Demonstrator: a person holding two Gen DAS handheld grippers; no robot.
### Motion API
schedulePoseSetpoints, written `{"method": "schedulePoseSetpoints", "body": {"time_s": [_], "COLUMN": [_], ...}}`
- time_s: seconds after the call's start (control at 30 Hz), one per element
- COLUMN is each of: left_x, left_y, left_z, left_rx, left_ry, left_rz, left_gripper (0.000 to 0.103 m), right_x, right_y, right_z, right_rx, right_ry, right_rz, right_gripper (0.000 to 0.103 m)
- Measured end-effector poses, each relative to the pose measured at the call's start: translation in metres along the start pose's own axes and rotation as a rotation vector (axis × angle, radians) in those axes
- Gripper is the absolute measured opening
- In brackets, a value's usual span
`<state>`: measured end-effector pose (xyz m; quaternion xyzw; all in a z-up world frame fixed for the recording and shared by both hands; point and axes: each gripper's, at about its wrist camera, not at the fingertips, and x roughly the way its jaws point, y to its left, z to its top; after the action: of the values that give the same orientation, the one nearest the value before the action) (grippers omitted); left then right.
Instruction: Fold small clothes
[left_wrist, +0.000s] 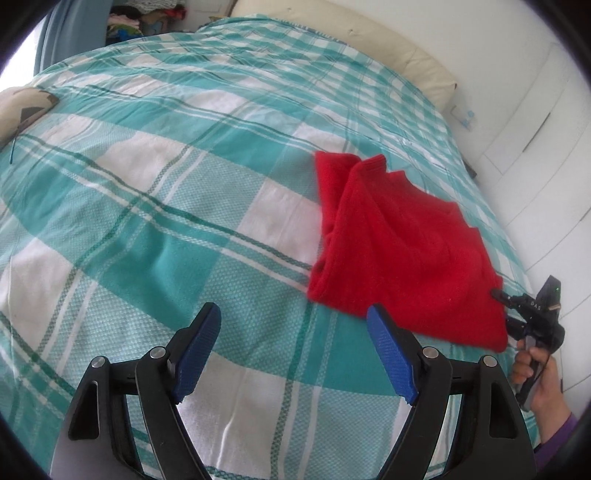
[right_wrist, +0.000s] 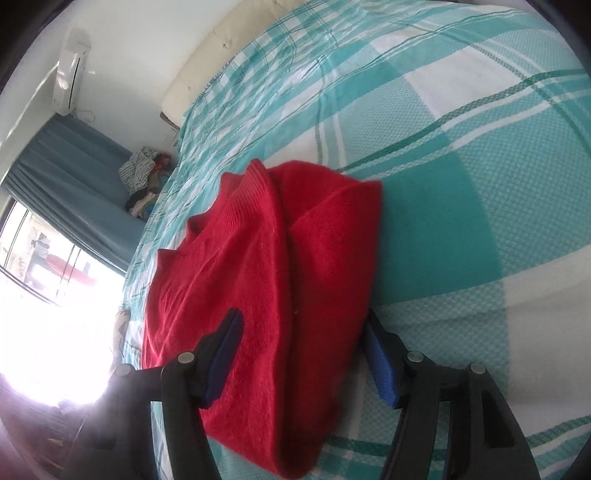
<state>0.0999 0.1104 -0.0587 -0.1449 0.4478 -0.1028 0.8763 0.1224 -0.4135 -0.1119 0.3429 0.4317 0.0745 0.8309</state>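
Observation:
A red knitted garment (left_wrist: 399, 240) lies partly folded on the teal and white checked bedspread (left_wrist: 184, 184). My left gripper (left_wrist: 295, 354) is open and empty, hovering above the bedspread just left of the garment's near edge. My right gripper (right_wrist: 306, 354) is open, its blue-padded fingers (right_wrist: 225, 358) on either side of the garment's (right_wrist: 266, 295) near end, one above the cloth, one beside it. In the left wrist view the right gripper (left_wrist: 517, 306) sits at the garment's right corner, held by a hand.
A cream headboard cushion (left_wrist: 369, 37) runs along the far side of the bed. White wardrobe doors (left_wrist: 535, 129) stand to the right. A patterned pillow (left_wrist: 26, 107) lies at the left. A clothes pile (right_wrist: 142, 173) and blue curtain (right_wrist: 74, 177) stand by the bright window.

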Motion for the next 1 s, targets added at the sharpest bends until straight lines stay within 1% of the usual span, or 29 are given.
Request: {"method": "schedulePoseSetpoints", "body": {"time_s": [0.03, 0.07, 0.1, 0.17, 0.2, 0.27, 0.37, 0.43, 0.53, 0.6, 0.7, 0.77, 0.8, 0.83, 0.87, 0.93, 1.0], "left_x": [0.002, 0.004, 0.005, 0.003, 0.002, -0.002, -0.006, -0.008, -0.009, -0.009, -0.008, -0.010, -0.010, -0.011, -0.012, -0.012, -0.013], "left_y": [0.005, 0.010, 0.016, 0.027, 0.030, 0.034, 0.035, 0.037, 0.042, 0.048, 0.058, 0.062, 0.063, 0.064, 0.065, 0.067, 0.069], "left_z": [0.000, 0.001, 0.004, 0.008, 0.012, 0.019, 0.025, 0.026, 0.027, 0.028, 0.030, 0.030, 0.031, 0.031, 0.031, 0.032, 0.033], "left_rx": [-0.002, -0.011, -0.026, -0.060, -0.071, -0.077, -0.072, -0.066, -0.065, -0.081, -0.123, -0.137, -0.140, -0.143, -0.145, -0.151, -0.162], "left_ry": [0.000, 0.004, 0.006, 0.002, -0.006, -0.020, -0.036, -0.042, -0.041, -0.034, -0.030, -0.032, -0.032, -0.032, -0.031, -0.028, -0.028], "left_rz": [0.012, 0.025, 0.030, 0.029, 0.029, 0.028, 0.031, 0.033, 0.047, 0.045, 0.036, 0.032, 0.032, 0.033, 0.033, 0.028, 0.021], "left_gripper": [0.083, 0.083, 0.083, 0.083, 0.083, 0.083, 0.083, 0.083, 0.083, 0.083, 0.083, 0.083, 0.083, 0.083, 0.083, 0.083, 0.083], "right_x": [0.006, 0.010, 0.011, 0.006, 0.002, -0.001, 0.015, 0.037, 0.081, 0.114, 0.161, 0.182, 0.186, 0.185, 0.181, 0.166, 0.141], "right_y": [0.005, 0.013, 0.024, 0.049, 0.064, 0.097, 0.158, 0.197, 0.250, 0.274, 0.295, 0.302, 0.305, 0.307, 0.311, 0.317, 0.321], "right_z": [0.000, 0.001, 0.004, 0.010, 0.015, 0.026, 0.036, 0.033, 0.017, -0.001, -0.030, -0.046, -0.051, -0.053, -0.053, -0.048, -0.041], "right_rx": [-0.004, -0.017, -0.042, -0.092, -0.107, -0.135, -0.206, -0.267, -0.369, -0.424, -0.496, -0.506, -0.500, -0.488, -0.477, -0.454, -0.445], "right_ry": [0.016, 0.026, 0.021, 0.002, -0.007, -0.020, 0.004, 0.036, 0.085, 0.122, 0.187, 0.244, 0.266, 0.284, 0.295, 0.303, 0.291], "right_rz": [-0.020, -0.063, -0.103, -0.137, -0.138, -0.111, -0.089, -0.083, -0.097, -0.119, -0.182, -0.199, -0.185, -0.144, -0.099, -0.007, 0.065], "right_gripper": [0.019, 0.011, 0.011, 0.011, 0.011, 0.011, 0.011, 0.011, 0.011, 0.011, 0.011, 0.021, 0.025, 0.036, 0.052, 0.074, 0.074]}}
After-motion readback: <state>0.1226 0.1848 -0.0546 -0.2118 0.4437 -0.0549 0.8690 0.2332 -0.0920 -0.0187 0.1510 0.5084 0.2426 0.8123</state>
